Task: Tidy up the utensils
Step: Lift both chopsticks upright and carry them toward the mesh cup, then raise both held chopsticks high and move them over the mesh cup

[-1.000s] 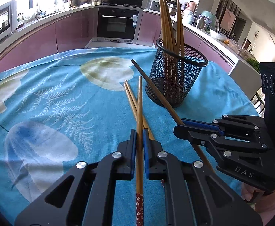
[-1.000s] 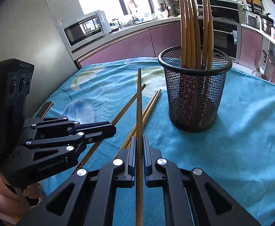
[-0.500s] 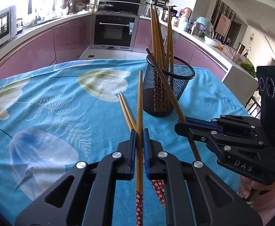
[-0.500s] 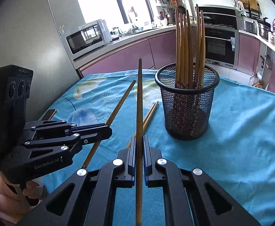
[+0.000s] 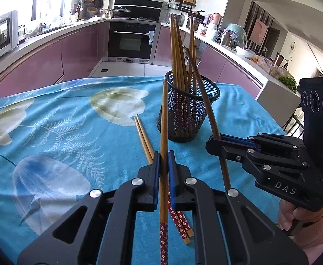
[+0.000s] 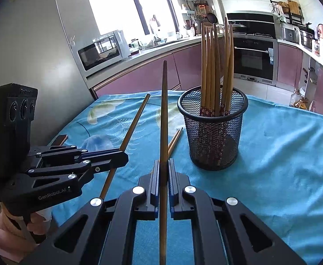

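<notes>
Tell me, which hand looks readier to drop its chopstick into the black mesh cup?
Probably the right. The right gripper sits beside the mesh cup, its chopstick tip already over the rim. The left gripper holds its chopstick farther back, its tip short of the rim.

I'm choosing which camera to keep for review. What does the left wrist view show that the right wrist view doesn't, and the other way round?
Only the left wrist view shows the red flowered ends of the two loose chopsticks on the tablecloth. Only the right wrist view shows the microwave and the window. Both show the mesh holder with chopsticks standing in it, the oven, and the left gripper and right gripper, each shut on one chopstick.
</notes>
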A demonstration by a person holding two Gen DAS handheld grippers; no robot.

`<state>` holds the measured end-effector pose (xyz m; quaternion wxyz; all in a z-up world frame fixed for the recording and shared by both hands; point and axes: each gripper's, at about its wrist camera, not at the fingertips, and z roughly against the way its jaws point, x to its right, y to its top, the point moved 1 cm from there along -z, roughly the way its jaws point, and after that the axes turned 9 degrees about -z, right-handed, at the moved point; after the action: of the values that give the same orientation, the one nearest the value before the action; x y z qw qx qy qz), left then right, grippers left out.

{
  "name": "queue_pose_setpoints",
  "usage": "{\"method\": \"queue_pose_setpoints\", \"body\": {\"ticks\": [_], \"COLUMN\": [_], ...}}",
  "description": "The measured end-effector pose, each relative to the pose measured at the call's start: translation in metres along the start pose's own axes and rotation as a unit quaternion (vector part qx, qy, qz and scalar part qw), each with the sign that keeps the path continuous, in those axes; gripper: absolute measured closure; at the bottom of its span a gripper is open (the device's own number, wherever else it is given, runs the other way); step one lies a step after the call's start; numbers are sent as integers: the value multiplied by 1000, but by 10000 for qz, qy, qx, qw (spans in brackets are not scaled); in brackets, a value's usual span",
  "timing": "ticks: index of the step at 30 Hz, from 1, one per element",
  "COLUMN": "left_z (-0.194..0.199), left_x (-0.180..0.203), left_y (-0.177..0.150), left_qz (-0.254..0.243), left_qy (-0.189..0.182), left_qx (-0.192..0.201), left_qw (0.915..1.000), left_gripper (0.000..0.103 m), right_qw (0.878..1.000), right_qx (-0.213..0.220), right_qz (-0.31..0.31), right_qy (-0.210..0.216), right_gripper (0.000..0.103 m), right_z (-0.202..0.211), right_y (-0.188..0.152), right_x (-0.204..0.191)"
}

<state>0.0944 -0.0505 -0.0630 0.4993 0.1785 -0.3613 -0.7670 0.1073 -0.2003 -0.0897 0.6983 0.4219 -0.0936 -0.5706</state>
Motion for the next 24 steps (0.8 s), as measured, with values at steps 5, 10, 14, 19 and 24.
{"method": "queue_pose_setpoints", "body": {"ticks": [5, 10, 14, 19, 24], "left_z": [3, 6, 9, 12, 15], "left_x": [1, 3, 3, 4, 5], "left_y": [2, 4, 6, 9, 10], "left_qz": [2, -10, -10, -5, -19], "left_qy": [-28, -39, -53, -72, -92], "left_qx": [37, 78, 122, 174, 205], "left_qw": [10000, 10000, 9999, 9998, 9997], "left_gripper": [95, 95, 95, 95, 95], "right_qw": [10000, 9999, 9998, 9997, 9996], "right_qx": [84, 143, 184, 234, 273], "right_qz": [-29, -49, -48, -54, -61], "right_qy": [-9, -11, -8, 7, 8], "right_gripper": [97, 97, 97, 97, 97], "right_z": [4, 7, 10, 14, 16], "right_y": [3, 5, 5, 6, 8], "right_x": [1, 3, 3, 5, 5]}}
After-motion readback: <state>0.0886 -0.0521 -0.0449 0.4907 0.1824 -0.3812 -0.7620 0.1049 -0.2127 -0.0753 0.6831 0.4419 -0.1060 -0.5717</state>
